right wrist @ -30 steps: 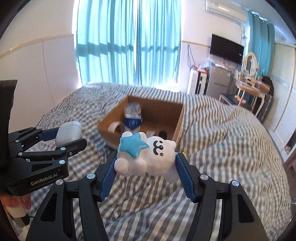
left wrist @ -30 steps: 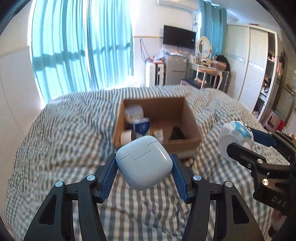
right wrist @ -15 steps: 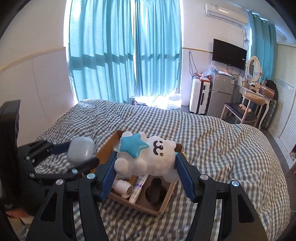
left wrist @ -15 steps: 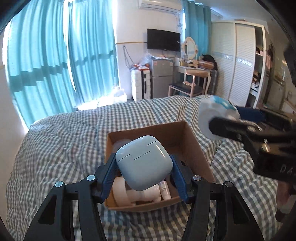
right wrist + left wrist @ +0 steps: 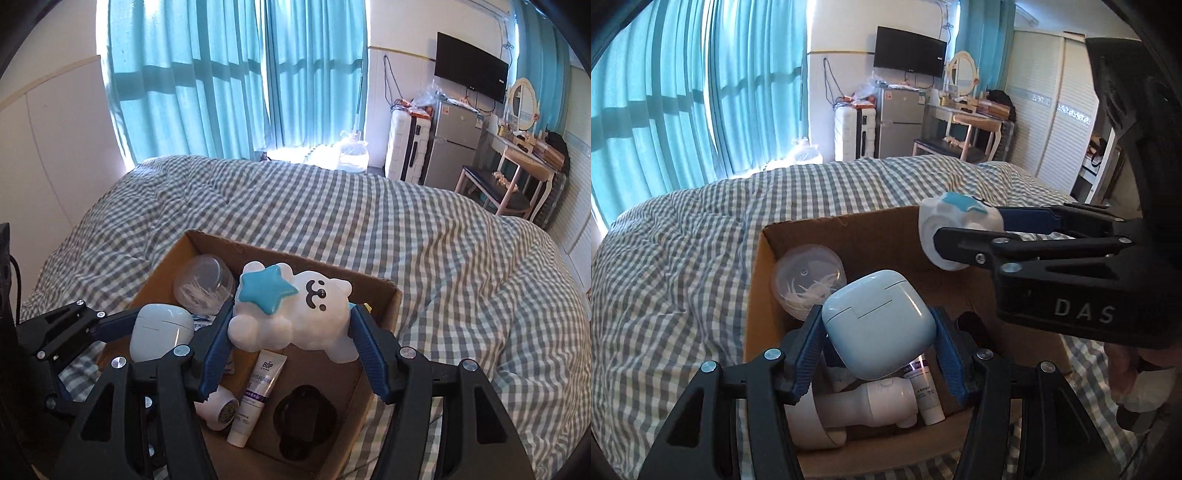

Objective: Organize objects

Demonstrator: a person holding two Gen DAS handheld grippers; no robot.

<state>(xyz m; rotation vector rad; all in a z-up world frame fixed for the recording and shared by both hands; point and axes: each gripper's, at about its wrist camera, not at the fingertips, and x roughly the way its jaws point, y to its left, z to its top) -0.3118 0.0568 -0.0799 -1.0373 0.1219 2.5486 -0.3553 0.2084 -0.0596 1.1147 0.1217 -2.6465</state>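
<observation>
Over the box (image 5: 871,236), the left hand-held gripper (image 5: 879,332) clamps a hard, slick earbud case (image 5: 879,325) by its 2 sides; the right hand-held gripper (image 5: 291,332) squeezes a probably soft, light bear toy (image 5: 291,314).

The earbud case (image 5: 877,326) is smooth, glossy plastic catching window light. The bear toy (image 5: 295,314) looks matt and rubbery, its blue star (image 5: 266,290) slightly shinier. The box (image 5: 384,306) is dull brown cardboard, raw at the edges. At 11 o'clock inside it, a clear plastic tub (image 5: 809,273). The bed (image 5: 424,236) wears soft woven checked cloth.
</observation>
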